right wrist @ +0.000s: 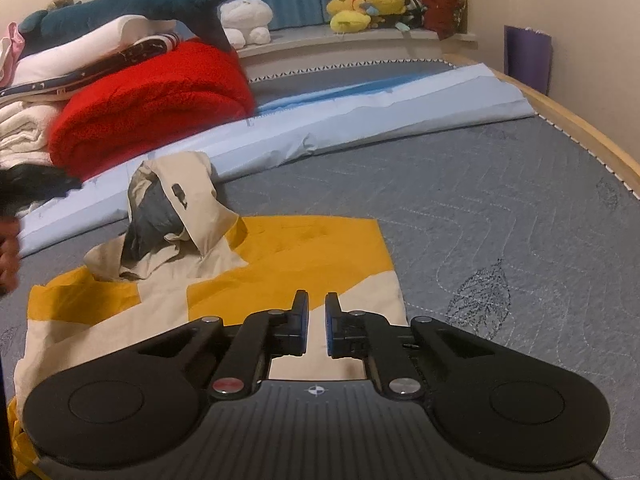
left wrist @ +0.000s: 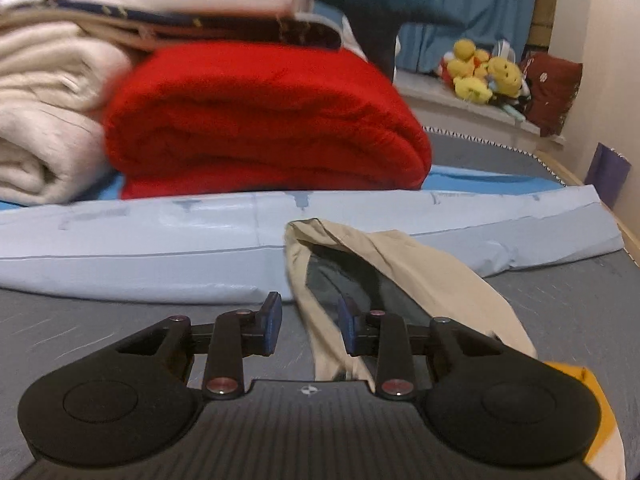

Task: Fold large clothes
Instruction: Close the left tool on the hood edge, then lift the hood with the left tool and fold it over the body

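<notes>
A beige and yellow hooded jacket lies flat on the grey quilted bed. Its beige hood with grey lining stands bunched up at the far end. In the left wrist view my left gripper is open, with the edge of the hood lying between its fingers. My right gripper hovers over the beige lower part of the jacket with its fingers a narrow gap apart and nothing between them.
A folded red blanket and a stack of white and patterned linen lie behind a pale blue sheet. A plush shark and yellow plush toys sit further back. The bed's wooden edge runs on the right.
</notes>
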`<action>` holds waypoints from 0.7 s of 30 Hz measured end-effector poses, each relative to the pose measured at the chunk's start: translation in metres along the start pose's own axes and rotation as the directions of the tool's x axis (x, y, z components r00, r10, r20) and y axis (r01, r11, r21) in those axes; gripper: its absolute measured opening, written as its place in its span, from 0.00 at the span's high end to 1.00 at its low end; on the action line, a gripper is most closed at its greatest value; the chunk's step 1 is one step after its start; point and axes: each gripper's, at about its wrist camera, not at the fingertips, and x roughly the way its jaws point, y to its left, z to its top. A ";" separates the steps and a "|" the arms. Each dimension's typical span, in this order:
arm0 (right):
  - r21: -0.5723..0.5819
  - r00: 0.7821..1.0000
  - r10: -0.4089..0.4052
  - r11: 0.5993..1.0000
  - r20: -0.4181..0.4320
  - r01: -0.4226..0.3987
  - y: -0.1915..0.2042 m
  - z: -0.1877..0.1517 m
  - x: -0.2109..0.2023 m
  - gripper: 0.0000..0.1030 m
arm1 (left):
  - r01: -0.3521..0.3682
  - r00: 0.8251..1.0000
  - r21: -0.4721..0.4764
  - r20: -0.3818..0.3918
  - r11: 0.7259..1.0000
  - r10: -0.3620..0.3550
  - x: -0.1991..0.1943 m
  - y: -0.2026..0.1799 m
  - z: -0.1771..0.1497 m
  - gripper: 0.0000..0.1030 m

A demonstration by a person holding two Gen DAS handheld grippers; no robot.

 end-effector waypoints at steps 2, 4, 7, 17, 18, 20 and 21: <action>-0.002 1.000 -0.006 1.000 -0.006 0.006 0.001 -0.001 0.002 0.92 | 0.009 0.999 -0.020 -0.033 1.000 -0.009 0.036 0.003 0.009 0.64; -0.003 1.000 -0.011 1.000 -0.009 0.011 0.000 -0.001 0.004 0.92 | 0.011 0.998 -0.048 -0.067 0.999 -0.014 0.070 0.008 0.013 0.62; 0.003 1.000 -0.015 1.000 -0.011 0.015 -0.001 0.000 0.006 0.92 | -0.037 0.995 -0.074 -0.099 0.997 0.029 0.114 0.012 0.015 0.56; 0.015 1.000 -0.012 1.000 -0.026 0.012 -0.003 0.000 0.011 0.92 | -0.097 0.989 -0.115 -0.125 0.989 0.083 0.152 0.007 0.014 1.00; 0.019 1.000 -0.009 1.000 -0.025 0.010 -0.003 0.000 0.011 0.92 | -0.087 0.992 -0.096 -0.099 0.992 0.078 0.142 0.003 0.017 1.00; 0.033 1.000 -0.005 0.999 -0.019 0.006 -0.004 0.002 0.008 0.92 | -0.064 0.998 -0.041 -0.031 0.997 0.063 0.109 -0.007 0.022 1.00; 0.041 1.000 -0.001 0.999 -0.014 0.001 -0.006 0.003 0.006 0.92 | -0.040 0.999 -0.005 0.009 0.999 0.040 0.087 -0.013 0.024 1.00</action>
